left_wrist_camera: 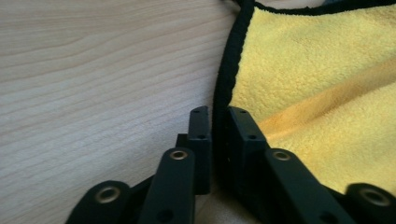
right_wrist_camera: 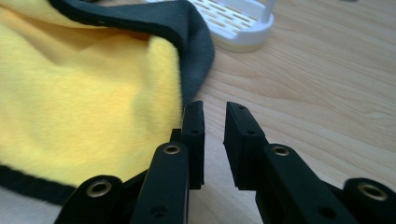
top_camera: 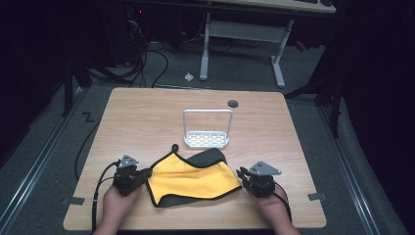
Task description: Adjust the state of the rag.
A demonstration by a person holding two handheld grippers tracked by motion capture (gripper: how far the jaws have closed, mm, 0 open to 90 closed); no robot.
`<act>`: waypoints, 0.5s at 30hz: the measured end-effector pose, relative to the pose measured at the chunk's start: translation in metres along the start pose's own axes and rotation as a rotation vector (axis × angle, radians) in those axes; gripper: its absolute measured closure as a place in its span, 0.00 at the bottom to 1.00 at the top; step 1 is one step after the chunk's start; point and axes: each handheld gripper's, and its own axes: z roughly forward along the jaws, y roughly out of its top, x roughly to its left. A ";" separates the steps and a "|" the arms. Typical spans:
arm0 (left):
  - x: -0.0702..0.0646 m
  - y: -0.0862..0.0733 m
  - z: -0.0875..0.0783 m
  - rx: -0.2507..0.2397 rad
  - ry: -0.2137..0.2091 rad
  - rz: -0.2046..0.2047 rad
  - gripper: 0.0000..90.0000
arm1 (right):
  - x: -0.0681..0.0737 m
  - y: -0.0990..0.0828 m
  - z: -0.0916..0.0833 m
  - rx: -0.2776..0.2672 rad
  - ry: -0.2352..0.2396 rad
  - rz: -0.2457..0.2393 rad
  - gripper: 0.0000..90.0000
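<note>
Table [top_camera: 147, 107] was the biggest thing in frame: light wood top, dark floor around it, white desk legs at the far side. Cloth [top_camera: 193, 180] sat at the near middle of it, yellow face up, grey face showing along the far edge and near-left corner, black hem all round, small loop at the far-left corner. White rack [top_camera: 207, 129] with a slotted base and a tall hoop handle stood just beyond the cloth, apart from it. Small dark round spot on the table further right of the rack.

Left gripper [top_camera: 145, 176] was at the cloth's left edge, right gripper [top_camera: 240, 175] at its right edge, each in a hand coming in from the near side. Left gripper view: jaws stood a narrow gap apart with the black hem [left_wrist_camera: 225, 88] running into the gap; couldn't tell if the pads pressed on it. Right gripper view: jaws apart with bare table between them, cloth edge [right_wrist_camera: 194, 56] just beside the left jaw, not between them.

Read on the step: cloth looked half folded and laid down, both grippers at the side edges, so either letting go or setting up a new pinch. Next move likely called for a firm grip on both side hems before another fold or lift.

Hard to make out: how many layers lay under the yellow face, and the near corners behind the gripper bodies.
</note>
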 end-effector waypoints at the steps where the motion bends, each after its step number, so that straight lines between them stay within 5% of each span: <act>1: 0.000 0.000 -0.001 -0.005 0.010 0.004 0.87 | 0.000 0.000 0.000 0.000 0.000 0.000 0.88; 6: -0.012 0.005 -0.015 -0.048 -0.011 0.011 0.79 | -0.003 -0.004 0.016 0.086 0.018 0.016 0.93; 10: -0.028 0.005 -0.017 -0.046 -0.018 0.036 0.76 | 0.012 0.002 0.010 0.048 0.080 0.002 0.98; 15: -0.045 0.006 -0.019 -0.053 -0.042 0.052 0.73 | 0.047 0.011 0.012 0.042 0.150 -0.087 1.00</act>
